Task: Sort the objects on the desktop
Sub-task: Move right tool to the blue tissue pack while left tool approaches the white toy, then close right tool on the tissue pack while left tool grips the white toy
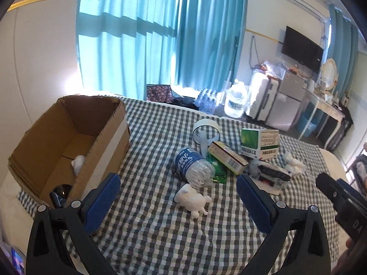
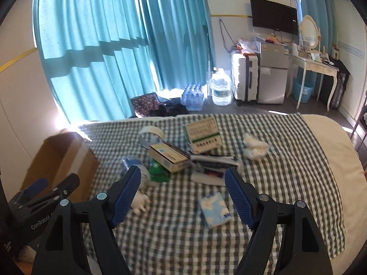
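Observation:
On the checked cloth lies a pile: a blue-labelled jar of cotton swabs (image 1: 193,166) on its side, a yellow-brown box (image 1: 228,157), a green-white medicine box (image 1: 260,143), a tape ring (image 1: 206,129) and a green packet (image 1: 218,171). A white toy animal (image 1: 192,200) lies in front of the pile, between my open left gripper's (image 1: 177,197) fingers. My right gripper (image 2: 183,189) is open and empty above a blue tissue pack (image 2: 214,209). The cardboard box (image 1: 68,142) at the left holds a white object (image 1: 78,162) and a dark object (image 1: 60,194).
Crumpled white tissue (image 2: 254,147) lies at the right of the cloth. A flat dark-and-white packet (image 2: 213,163) lies beside the pile. The right gripper shows at the edge of the left wrist view (image 1: 339,197). Beyond the bed are curtains, water bottles, a suitcase and a fridge.

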Tool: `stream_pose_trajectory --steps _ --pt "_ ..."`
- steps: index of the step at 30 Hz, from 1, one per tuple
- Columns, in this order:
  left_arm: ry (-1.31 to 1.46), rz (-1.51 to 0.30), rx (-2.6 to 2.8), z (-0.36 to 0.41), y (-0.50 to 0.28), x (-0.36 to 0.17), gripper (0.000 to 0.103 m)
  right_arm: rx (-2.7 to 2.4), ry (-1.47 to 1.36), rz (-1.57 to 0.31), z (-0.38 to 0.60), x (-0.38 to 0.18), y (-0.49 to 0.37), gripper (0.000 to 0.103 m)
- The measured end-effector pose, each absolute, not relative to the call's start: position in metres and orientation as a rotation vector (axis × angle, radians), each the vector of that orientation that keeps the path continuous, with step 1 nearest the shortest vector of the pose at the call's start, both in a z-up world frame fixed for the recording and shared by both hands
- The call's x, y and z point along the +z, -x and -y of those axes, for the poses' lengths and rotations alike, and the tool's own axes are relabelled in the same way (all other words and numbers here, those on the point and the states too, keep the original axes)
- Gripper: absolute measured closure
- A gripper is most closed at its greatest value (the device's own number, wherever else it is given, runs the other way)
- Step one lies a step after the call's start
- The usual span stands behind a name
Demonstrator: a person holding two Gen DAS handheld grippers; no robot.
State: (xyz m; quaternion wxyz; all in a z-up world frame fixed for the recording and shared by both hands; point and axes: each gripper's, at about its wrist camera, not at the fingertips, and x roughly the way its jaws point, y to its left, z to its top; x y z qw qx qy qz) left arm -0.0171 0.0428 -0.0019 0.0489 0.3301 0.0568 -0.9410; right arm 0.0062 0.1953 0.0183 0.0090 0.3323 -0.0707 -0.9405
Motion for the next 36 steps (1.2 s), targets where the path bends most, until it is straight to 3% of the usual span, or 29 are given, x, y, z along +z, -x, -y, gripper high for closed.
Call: stream_pose_trajectory --steps 20,36 --pt "-1.269 -0.182 -2.782 -0.057 0.078 -0.123 0.0 -2.841 -1.427 0.117 -0.222 -0.128 0.051 0.027" --pt "-1.383 -0.075 -2.746 -0.072 0.102 -0.157 0.0 -2.759 -1.594 0.203 -0.229 -0.17 0.079 0.027"
